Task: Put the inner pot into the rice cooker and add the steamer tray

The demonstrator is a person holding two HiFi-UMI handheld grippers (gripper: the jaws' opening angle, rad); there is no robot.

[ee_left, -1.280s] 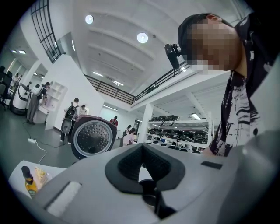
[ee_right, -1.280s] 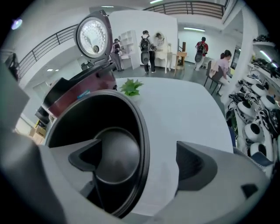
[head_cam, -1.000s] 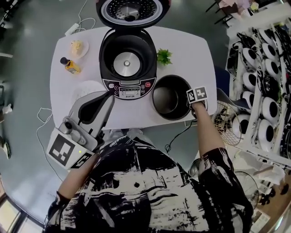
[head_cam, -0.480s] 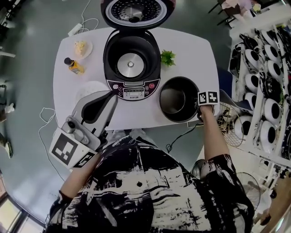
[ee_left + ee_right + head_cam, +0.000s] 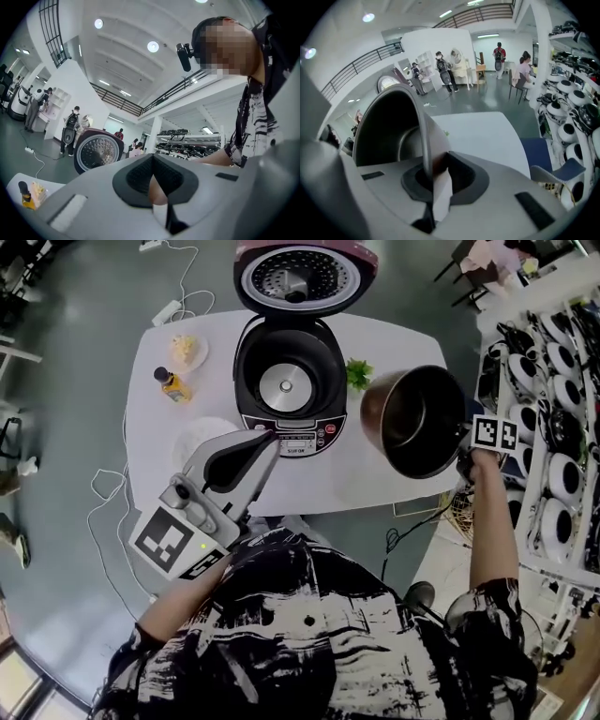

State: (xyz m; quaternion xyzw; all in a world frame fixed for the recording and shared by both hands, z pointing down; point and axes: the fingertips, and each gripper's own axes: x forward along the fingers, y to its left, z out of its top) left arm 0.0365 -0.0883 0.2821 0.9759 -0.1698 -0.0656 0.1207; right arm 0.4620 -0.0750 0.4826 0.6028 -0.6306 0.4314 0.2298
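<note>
The dark inner pot [image 5: 417, 423] hangs tilted in the air over the table's right end, its opening turned toward me. My right gripper [image 5: 466, 444] is shut on the pot's rim; in the right gripper view the thin rim [image 5: 423, 140] runs down between the pads and my right gripper [image 5: 433, 171] pinches it. The rice cooker [image 5: 286, 381] stands open at mid-table, its lid [image 5: 298, 277] raised and its cavity empty. A white round tray [image 5: 199, 435] lies left of the cooker. Near it, my left gripper [image 5: 261, 440] hovers over the table's front edge, shut and holding nothing; its pads [image 5: 140, 174] meet.
A small bottle [image 5: 172, 385], a dish of food [image 5: 190, 350] and a green sprig [image 5: 359, 373] lie on the white table [image 5: 356, 474]. Shelves of rice cookers [image 5: 553, 427] and a wire basket [image 5: 461, 507] stand to the right. Cables trail over the floor at left.
My right gripper has lifted the inner pot off the table, up and to the right, tilting it. The left gripper has stayed where it was.
</note>
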